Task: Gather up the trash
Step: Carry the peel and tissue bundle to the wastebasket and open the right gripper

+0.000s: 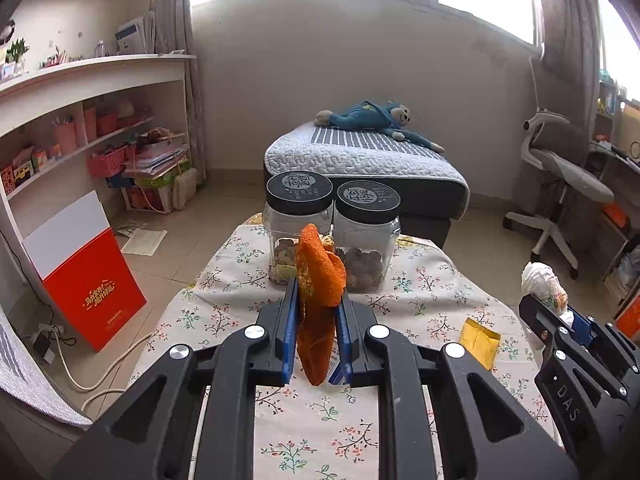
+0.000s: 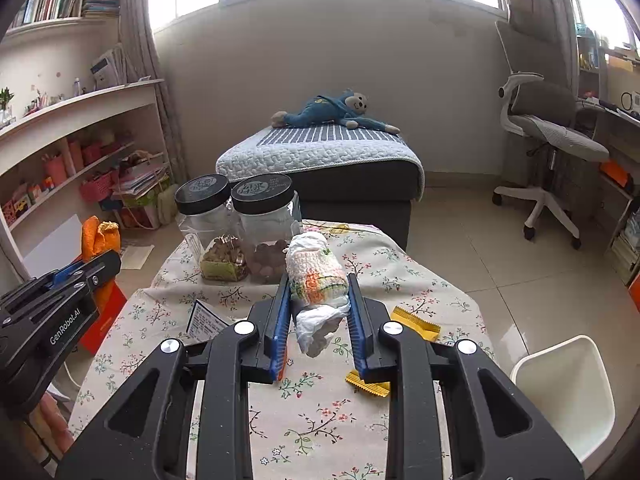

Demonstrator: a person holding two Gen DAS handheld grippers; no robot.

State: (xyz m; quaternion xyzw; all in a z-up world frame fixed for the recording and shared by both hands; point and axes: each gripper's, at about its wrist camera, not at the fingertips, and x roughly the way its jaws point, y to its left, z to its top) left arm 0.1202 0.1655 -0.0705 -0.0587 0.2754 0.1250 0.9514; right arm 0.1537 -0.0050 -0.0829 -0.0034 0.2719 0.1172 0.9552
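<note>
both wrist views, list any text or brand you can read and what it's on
"DAS": on the body of the right gripper, seen from the left wrist view.
"GenRobot.AI": on the body of the left gripper, seen from the right wrist view.
Red box on the floor: gold characters, too stylised to read.
Jar lids: white printed marks, too small to read.
Printed card on the tablecloth: fine print, unreadable.

Orange peel (image 1: 318, 280). Tablecloth (image 1: 320, 420): cream, floral print in red and green. Jar lids (image 1: 299, 188): black. Wrapper (image 1: 479, 338): yellow. Crumpled tissue (image 2: 316, 276): white with orange-green print. Plush toy (image 1: 376, 118): blue.
</note>
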